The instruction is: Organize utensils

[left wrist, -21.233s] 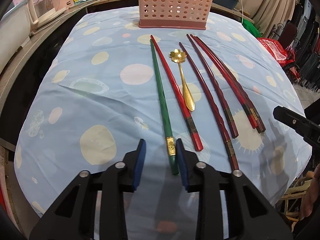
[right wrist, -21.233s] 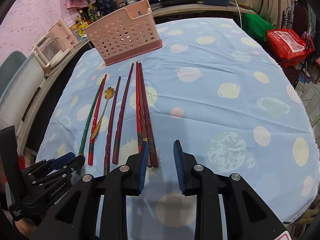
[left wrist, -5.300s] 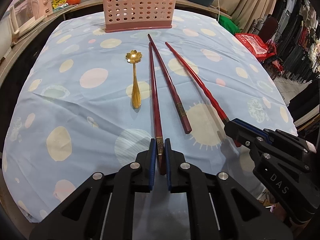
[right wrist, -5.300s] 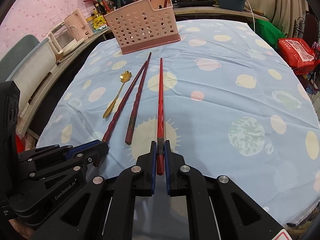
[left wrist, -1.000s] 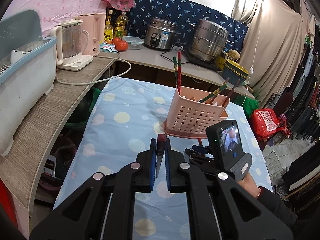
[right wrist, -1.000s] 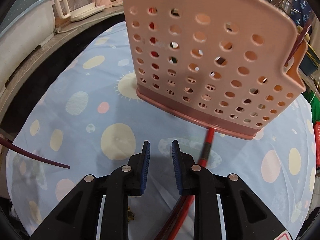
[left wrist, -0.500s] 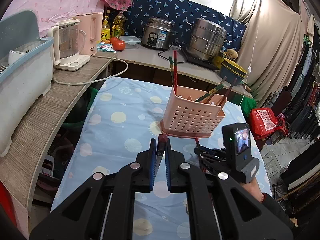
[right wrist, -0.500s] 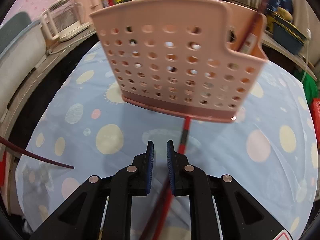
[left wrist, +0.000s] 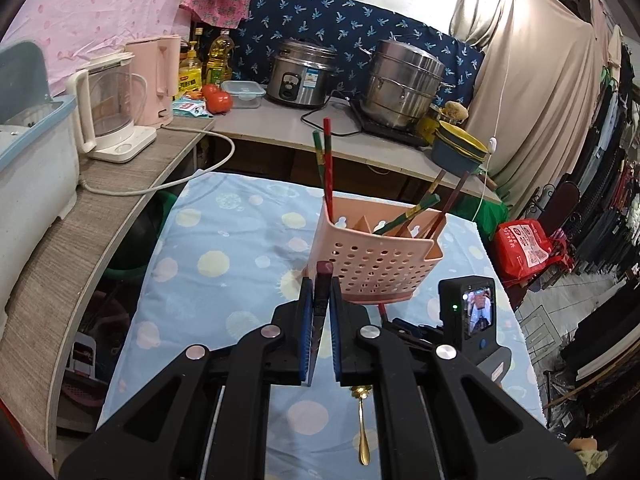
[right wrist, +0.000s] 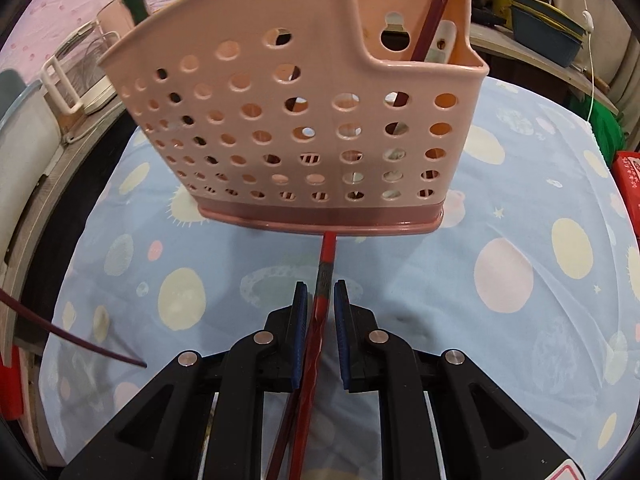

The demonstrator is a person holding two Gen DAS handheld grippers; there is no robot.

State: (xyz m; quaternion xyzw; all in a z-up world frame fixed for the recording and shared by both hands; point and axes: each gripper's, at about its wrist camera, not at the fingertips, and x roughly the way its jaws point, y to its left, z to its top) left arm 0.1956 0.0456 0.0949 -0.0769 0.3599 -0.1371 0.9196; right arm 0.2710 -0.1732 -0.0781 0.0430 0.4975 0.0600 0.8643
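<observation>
While raised over the tablecloth [left wrist: 208, 240], left gripper [left wrist: 319, 312] clamped a dark red chopstick [left wrist: 322, 280]; right gripper [right wrist: 321, 312] nearly closed around a red chopstick [right wrist: 325, 264] lying against the pink basket [right wrist: 304, 128].

- My left wrist camera sits high above the table's near end, looking down along my left gripper [left wrist: 319, 322] at the pink utensil basket [left wrist: 374, 258], with the kitchen counter [left wrist: 280, 126] beyond the basket.
- My right wrist camera sits low, just above the tablecloth [right wrist: 500, 320], facing the basket's [right wrist: 304, 128] perforated front wall from close range along my right gripper [right wrist: 321, 312].
- Both views share the basket and the spotted tablecloth [left wrist: 224, 240] around it.
- From the left view, my right gripper [left wrist: 404, 326] shows low in front of the basket, so the left camera overlooks the right one's position.
</observation>
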